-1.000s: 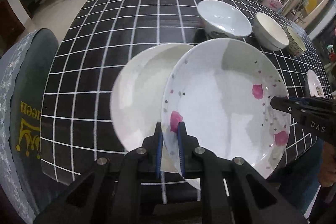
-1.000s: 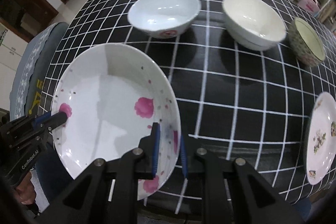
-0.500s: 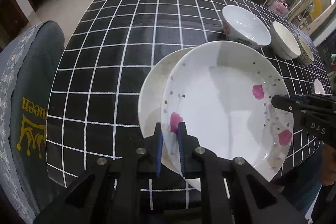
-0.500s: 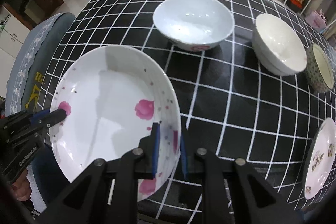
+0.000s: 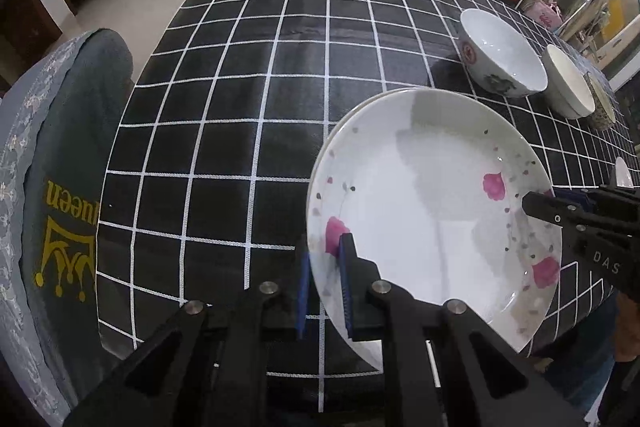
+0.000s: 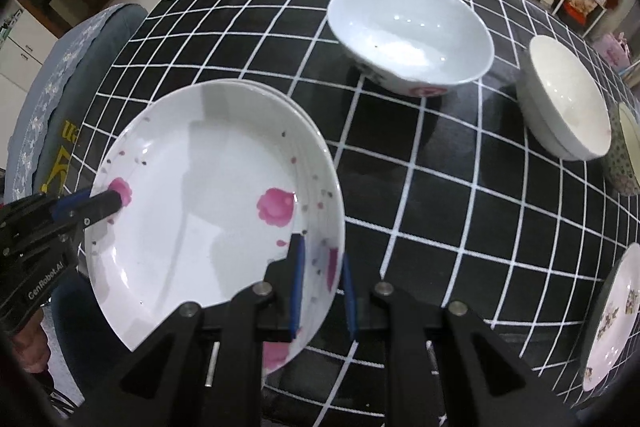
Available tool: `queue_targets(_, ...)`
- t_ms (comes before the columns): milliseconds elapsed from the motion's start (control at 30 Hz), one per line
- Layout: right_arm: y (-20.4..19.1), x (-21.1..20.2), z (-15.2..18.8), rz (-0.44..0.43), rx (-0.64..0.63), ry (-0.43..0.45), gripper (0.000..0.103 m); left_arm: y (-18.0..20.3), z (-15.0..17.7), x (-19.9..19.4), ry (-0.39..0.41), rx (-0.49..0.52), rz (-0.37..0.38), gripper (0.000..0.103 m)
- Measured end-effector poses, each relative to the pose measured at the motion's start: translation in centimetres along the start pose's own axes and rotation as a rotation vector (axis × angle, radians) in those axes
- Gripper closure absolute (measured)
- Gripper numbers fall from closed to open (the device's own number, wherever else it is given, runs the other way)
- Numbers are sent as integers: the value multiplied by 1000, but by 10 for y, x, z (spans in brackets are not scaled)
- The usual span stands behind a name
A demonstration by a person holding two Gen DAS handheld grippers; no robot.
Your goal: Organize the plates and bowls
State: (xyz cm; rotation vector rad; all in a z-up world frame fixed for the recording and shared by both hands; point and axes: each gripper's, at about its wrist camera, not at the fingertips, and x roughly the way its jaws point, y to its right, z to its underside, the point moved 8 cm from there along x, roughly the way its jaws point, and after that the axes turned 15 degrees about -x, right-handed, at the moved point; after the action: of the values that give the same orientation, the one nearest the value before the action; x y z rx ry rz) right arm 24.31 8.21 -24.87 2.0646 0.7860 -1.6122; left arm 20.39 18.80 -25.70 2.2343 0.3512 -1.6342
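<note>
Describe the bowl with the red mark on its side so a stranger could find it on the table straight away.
Start at the black tablecloth with the white grid. Three bowls sit in a row beyond the pink-flowered plate that both grippers hold. The bowl with the red mark is the one nearest that plate: the widest of the three, glossy white inside, unlike the plain cream bowl beside it.

The plate (image 5: 436, 223) is white with pink blossoms and grey specks (black fingers (image 5: 352, 287) carry blue pads). The worktop (image 5: 260, 87) cloth is black with a white grid.
</note>
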Motion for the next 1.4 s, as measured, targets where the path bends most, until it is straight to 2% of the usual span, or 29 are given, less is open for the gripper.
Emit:
queue_targets(167, -1, 3, -4, 20, -16, -1, 81, -1, -5, 4, 2, -7, 2, 91)
queue_targets(467, 4, 0, 1, -7, 21, 14, 81, -2, -7, 6, 1, -46, 9, 91)
queue_targets(633, 4, -17, 4, 29, 0, 56, 81, -7, -6, -5, 23, -59, -11, 91)
queue_targets(867, 6, -37, 14, -6, 33, 102, 81, 0, 0, -32, 66, -49, -1, 91)
queue_targets(1100, 7, -68, 34, 19, 28, 129, 81, 40, 19, -54, 64, 12, 63, 91)
queue_targets(1400, 55, -113, 77, 57, 114, 183, 81, 122, 48, -76, 67, 137, 126, 91)
